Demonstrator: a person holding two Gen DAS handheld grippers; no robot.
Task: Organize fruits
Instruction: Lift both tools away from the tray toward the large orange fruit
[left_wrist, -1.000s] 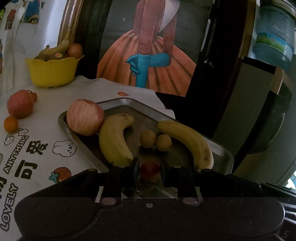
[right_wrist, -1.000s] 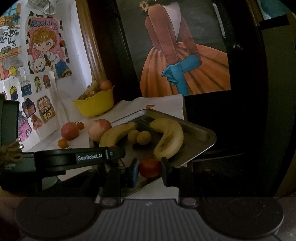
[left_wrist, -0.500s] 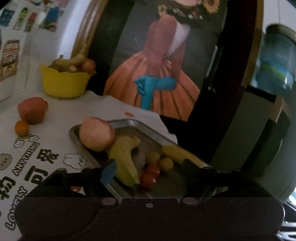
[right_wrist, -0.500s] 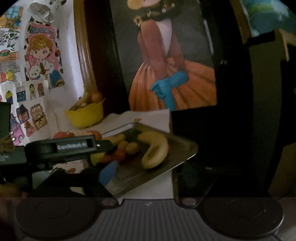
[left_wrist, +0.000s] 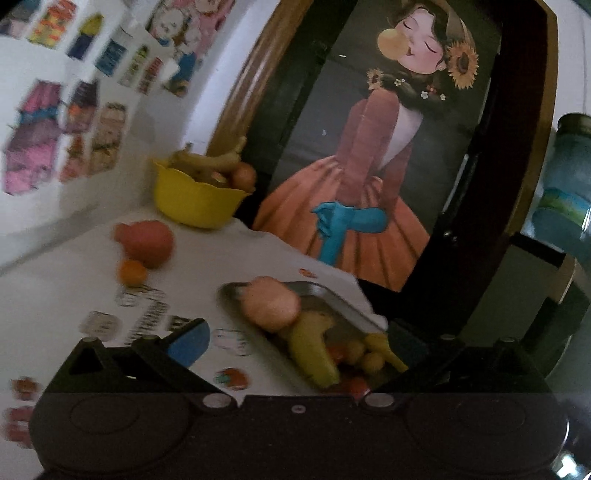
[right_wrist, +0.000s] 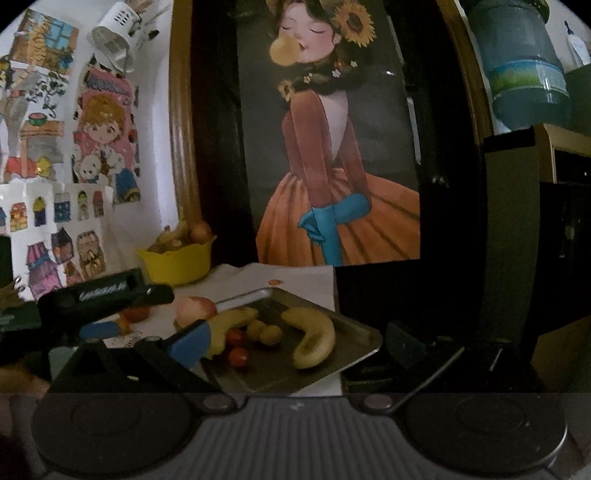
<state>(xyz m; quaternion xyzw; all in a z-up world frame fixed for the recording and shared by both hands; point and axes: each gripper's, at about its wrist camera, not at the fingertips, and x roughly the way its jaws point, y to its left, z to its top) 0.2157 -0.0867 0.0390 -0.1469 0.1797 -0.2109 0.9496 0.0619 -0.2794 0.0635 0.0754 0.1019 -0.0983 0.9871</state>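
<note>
left gripper (left_wrist: 295, 341) jaws just opened wide, empty, right gripper (right_wrist: 295, 341) likewise

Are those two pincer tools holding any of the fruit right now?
No. The left tool and right tool have just been opening and hold nothing; the two small red fruits lie free in the metal tray.

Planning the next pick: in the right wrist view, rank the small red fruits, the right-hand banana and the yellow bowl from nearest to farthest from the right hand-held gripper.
1. Small red fruits: tray's near side.
2. Right-hand banana: mid-tray, right.
3. Yellow bowl: back left, by the wall.
</note>
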